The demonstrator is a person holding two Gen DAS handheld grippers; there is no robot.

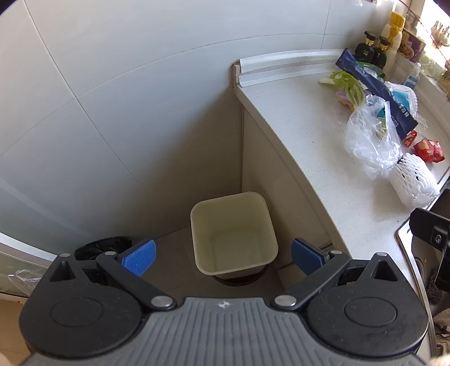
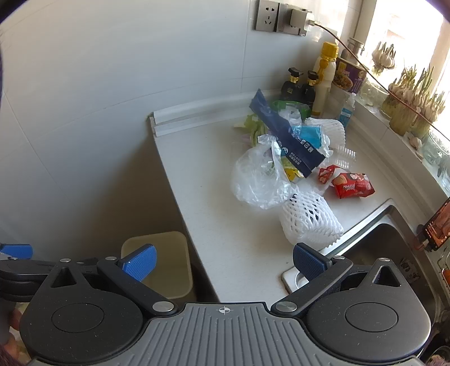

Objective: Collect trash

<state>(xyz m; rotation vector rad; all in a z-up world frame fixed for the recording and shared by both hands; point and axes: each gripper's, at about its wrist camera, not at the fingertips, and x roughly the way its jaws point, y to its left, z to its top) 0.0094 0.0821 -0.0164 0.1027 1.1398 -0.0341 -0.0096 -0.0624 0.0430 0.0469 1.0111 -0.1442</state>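
Cream plastic bin [image 1: 233,233] sits on the floor in the gap between the tiled wall [image 1: 112,98] and the counter's end panel, looks empty inside. Left gripper [image 1: 223,257] hangs above it, jaws spread wide, blue pads [image 1: 139,257] holding nothing; the bin shows between the two fingers. Black crumpled bag [image 1: 104,247] lies on the floor left of the bin.

Right gripper [image 2: 223,260] is over the counter's front edge, jaws also wide apart, nothing between them. Left finger sits over the bin [image 2: 168,264], right finger over the sink corner [image 2: 374,225].

Trash is all piled on the white speckled counter [image 2: 211,183], well apart from both grippers:
- clear plastic bag [image 2: 258,177], crumpled, at the pile's front left
- long dark blue wrapper [image 2: 284,135] lying diagonally across the top of it
- white foam fruit net [image 2: 309,219] nearest the sink, touching the clear bag
- second foam net [image 2: 329,126] further back, with a light blue packet [image 2: 308,135] against it
- two red snack wrappers [image 2: 351,184] to the right of the pile
- green vegetable scraps [image 2: 253,126] at the back left, partly under the blue wrapper

Behind the pile: two dark bottles [image 2: 292,87], a white bottle with yellow cap [image 2: 324,76]. Wall socket with a plugged charger [image 2: 298,18] above. Sprouting garlic [image 2: 407,104] on the sill. A phone [image 2: 438,225] stands at the right edge, screen on.
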